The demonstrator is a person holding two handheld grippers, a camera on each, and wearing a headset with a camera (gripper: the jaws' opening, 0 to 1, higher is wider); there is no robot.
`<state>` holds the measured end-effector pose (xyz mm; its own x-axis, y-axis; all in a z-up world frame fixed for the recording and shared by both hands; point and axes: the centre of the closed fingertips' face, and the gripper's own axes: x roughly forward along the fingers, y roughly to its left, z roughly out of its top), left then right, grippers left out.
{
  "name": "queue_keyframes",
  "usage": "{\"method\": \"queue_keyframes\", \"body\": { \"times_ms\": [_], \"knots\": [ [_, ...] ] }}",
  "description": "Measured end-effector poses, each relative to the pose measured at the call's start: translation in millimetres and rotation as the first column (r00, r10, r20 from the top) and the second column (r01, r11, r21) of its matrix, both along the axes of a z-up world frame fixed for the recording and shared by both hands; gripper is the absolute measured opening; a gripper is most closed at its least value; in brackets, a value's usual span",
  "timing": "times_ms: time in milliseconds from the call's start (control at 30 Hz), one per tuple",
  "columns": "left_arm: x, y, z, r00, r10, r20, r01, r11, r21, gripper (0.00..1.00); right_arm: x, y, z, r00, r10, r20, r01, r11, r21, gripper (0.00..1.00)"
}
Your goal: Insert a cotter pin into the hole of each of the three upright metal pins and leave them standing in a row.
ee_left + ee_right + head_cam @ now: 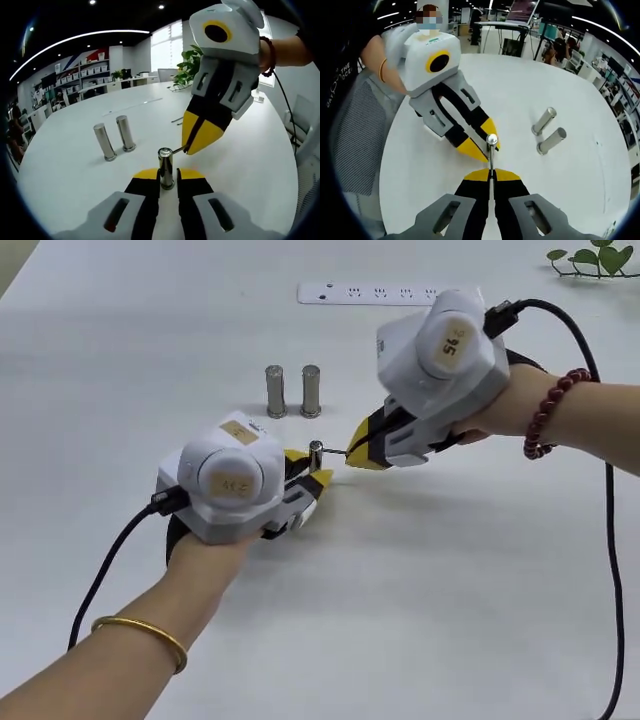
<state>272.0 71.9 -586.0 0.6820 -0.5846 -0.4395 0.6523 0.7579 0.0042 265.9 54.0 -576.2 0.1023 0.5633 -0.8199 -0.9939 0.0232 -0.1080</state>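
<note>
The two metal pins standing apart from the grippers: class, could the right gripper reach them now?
Likely yes: only bare table separates the right gripper from the two metal pins, though it is shut on a cotter pin.

The head view is looking down on the left gripper (pixel 312 468) and right gripper (pixel 355 455), whose own views are facing each other closely across the shared pin (pixel 316 452).

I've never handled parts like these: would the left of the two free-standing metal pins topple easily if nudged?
Probably: the free-standing pin is tall and narrow on a slightly wider foot, so a sideways nudge may tip it. Being round, it would likely roll across the smooth table. Its solid metal look suggests heavy for its size.
</note>
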Motion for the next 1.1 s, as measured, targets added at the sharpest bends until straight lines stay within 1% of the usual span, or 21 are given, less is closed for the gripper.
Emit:
{"method": "queue_keyframes", "body": {
  "times_ms": [133,200,500,700,800,900,1100],
  "knots": [
    [1.2,2.0,-1.5,1.0,0.001,-0.002,-0.001,1.0,0.009,0.06,-0.1,0.3,-0.4,1.0,0.005,0.003,-0.005,1.0,-0.006,0.0],
    [1.4,1.7,-2.1,1.0,0.0,-0.005,0.0,1.0,0.008,0.06,0.1,0.5,-0.5,1.0,0.006,0.005,-0.006,1.0,-0.006,0.0],
    [1.3,1.1,-2.8,1.0,-0.013,0.009,0.013,1.0,0.026,0.06,-1.7,3.5,3.5,1.0,0.013,0.014,-0.013,1.0,-0.001,0.0],
    [1.7,1.9,-3.3,1.0,-0.003,0.007,0.003,1.0,0.022,0.06,-0.9,5.6,3.4,1.0,0.012,0.019,-0.012,1.0,-0.002,0.0],
    [1.7,1.9,-3.3,1.0,-0.001,0.0,0.001,1.0,0.01,0.06,-1.9,5.9,4.0,1.0,0.014,0.022,-0.014,1.0,-0.002,0.0],
    [0.6,0.3,-3.4,1.0,-0.012,-0.004,0.012,1.0,0.011,0.06,-1.2,10.9,6.3,1.0,0.014,0.019,-0.014,1.0,0.019,0.0],
    [0.8,0.6,-3.3,1.0,-0.006,-0.003,0.006,1.0,0.013,0.06,-2.2,18.6,7.3,0.999,0.022,0.026,-0.023,0.999,0.025,0.0]
  ]
}}
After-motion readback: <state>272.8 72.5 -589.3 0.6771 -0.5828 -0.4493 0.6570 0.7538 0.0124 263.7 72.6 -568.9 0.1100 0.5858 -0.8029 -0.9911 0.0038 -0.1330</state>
